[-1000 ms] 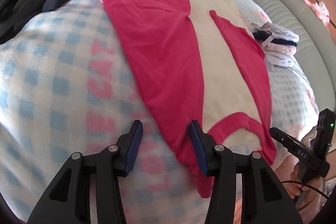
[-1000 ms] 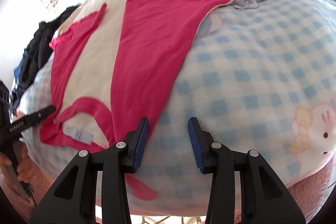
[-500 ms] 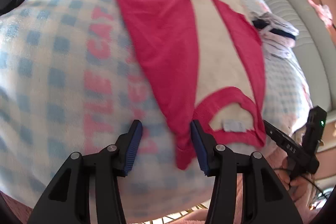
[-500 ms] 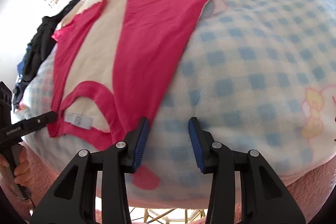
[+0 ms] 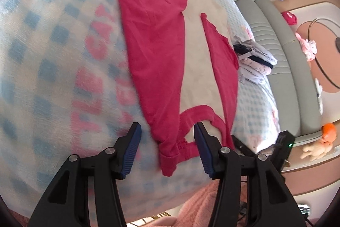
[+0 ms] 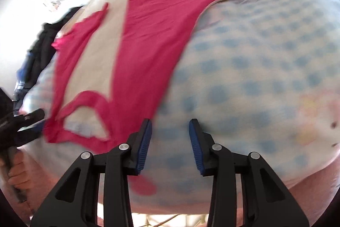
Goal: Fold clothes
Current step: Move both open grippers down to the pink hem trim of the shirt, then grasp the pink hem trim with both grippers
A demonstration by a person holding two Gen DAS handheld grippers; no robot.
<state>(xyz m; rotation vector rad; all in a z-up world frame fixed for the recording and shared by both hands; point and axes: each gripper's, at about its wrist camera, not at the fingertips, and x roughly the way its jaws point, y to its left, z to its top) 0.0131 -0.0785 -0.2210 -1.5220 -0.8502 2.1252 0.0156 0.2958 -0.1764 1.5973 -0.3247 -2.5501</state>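
Note:
A red and cream shirt (image 5: 161,52) lies flat on the blue-checked blanket (image 5: 48,61), neckline toward me. My left gripper (image 5: 165,137) stands open, its jaws on either side of the shirt's bunched near shoulder corner (image 5: 170,154), without closing on it. In the right wrist view the same shirt (image 6: 148,52) spreads to the left, and my right gripper (image 6: 170,137) is open over bare blanket just right of the shirt's red edge. The other gripper (image 6: 23,122) and the hand holding it show at the far left.
A stack of folded pale clothes (image 5: 255,61) sits beyond the shirt, near a grey padded headboard (image 5: 282,69). Dark garments (image 6: 40,52) are piled at the far left of the bed. The blanket's near edge (image 6: 191,201) drops off just below the grippers.
Both grippers have pulled back toward the bed's near edge. The left one shifted right, so the shirt's shoulder corner now sits between its jaws. Both stay open.

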